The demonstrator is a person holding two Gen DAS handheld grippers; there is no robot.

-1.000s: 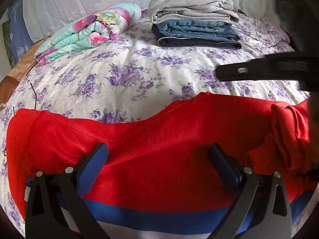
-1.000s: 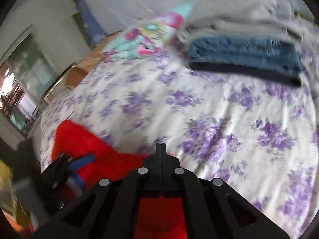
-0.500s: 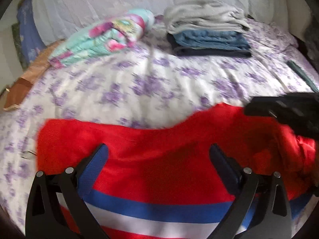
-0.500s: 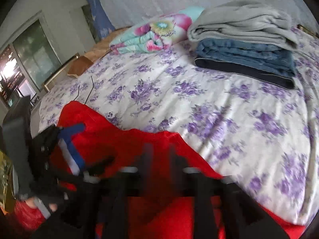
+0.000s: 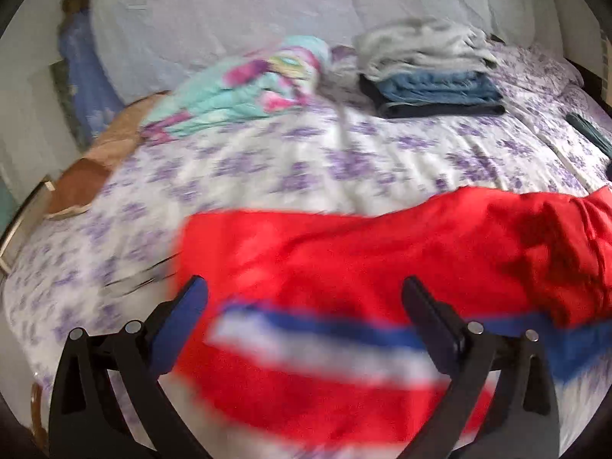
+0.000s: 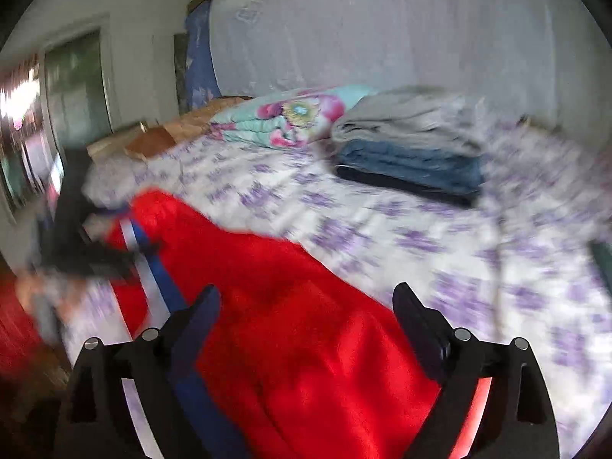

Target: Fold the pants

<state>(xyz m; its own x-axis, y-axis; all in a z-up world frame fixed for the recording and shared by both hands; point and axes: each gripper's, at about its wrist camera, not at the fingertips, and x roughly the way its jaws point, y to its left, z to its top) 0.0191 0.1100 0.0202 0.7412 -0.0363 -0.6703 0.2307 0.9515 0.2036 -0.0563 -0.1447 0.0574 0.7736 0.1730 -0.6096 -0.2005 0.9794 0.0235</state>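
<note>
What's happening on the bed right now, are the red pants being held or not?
Neither gripper holds them. The red pants, with a blue and white side stripe, lie spread across the floral bedsheet. The left gripper is open above them, and the right gripper has its jaws opening, with the cloth below them and nothing pinched. A stack of folded clothes sits farther back beside a rolled floral blanket.

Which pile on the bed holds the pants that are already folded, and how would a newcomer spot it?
Start at the floral bedsheet and look to its far side, by the pale wall. The folded stack lies right of the flowered turquoise quilt. Only it has layers: grey on top, denim blue, then dark at the bottom.
</note>
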